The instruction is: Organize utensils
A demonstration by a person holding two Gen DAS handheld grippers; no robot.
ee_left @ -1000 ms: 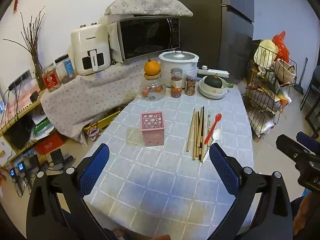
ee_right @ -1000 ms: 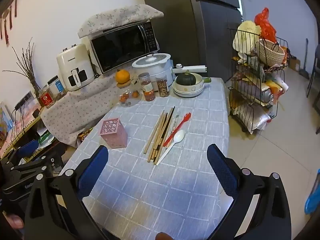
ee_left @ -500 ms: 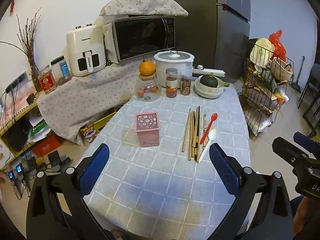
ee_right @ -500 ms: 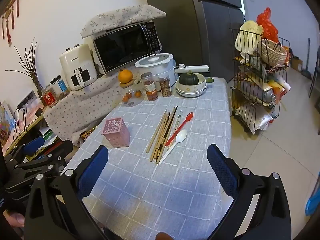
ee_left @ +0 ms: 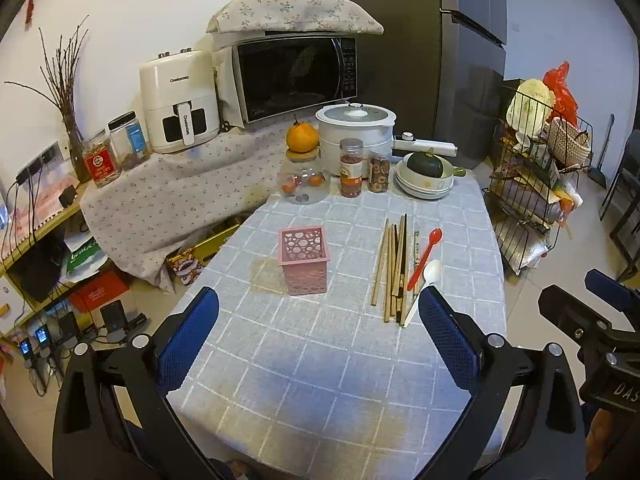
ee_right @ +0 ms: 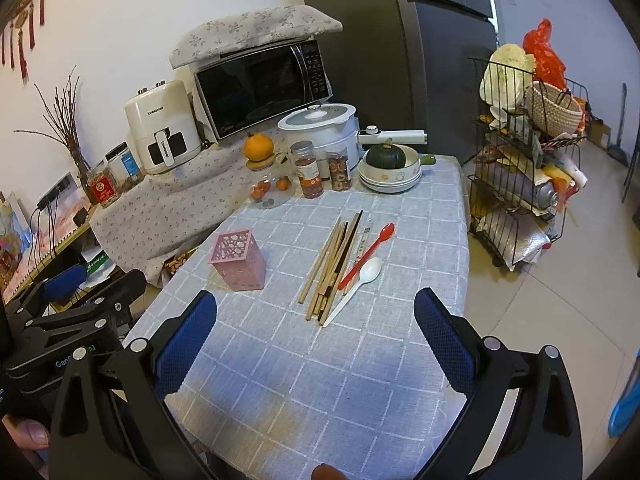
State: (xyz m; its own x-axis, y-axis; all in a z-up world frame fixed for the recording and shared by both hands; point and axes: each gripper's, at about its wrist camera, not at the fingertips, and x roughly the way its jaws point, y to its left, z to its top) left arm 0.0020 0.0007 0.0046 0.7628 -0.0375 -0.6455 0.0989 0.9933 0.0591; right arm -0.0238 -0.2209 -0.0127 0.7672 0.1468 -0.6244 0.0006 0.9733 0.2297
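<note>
I have both tools held above the near end of the table [ee_left: 320, 400], which wears a grey checked cloth. My left gripper [ee_left: 319, 332] has its blue-padded fingers spread wide with nothing between them, and my right gripper [ee_right: 316, 334] is likewise spread wide and empty.

The pink perforated holder [ee_left: 304, 260] stands upright on the cloth, left of centre. To its right, well apart from it, lies a bundle of wooden chopsticks [ee_left: 394, 266], roughly parallel and pointing away from me (one of them is dark). Just beside the bundle on the right lie a red spoon [ee_left: 425, 258] and a white spoon [ee_left: 424, 284], the white one nearer me with its handle touching the chopstick ends.

At the far end stand a glass jar [ee_left: 304, 182] topped by an orange [ee_left: 302, 138], two spice jars [ee_left: 351, 168], a white electric pot [ee_left: 356, 128], and stacked bowls [ee_left: 424, 188] holding a dark green squash [ee_left: 425, 164]. From the right wrist view, the left gripper appears at the left edge, off the table's side.
</note>
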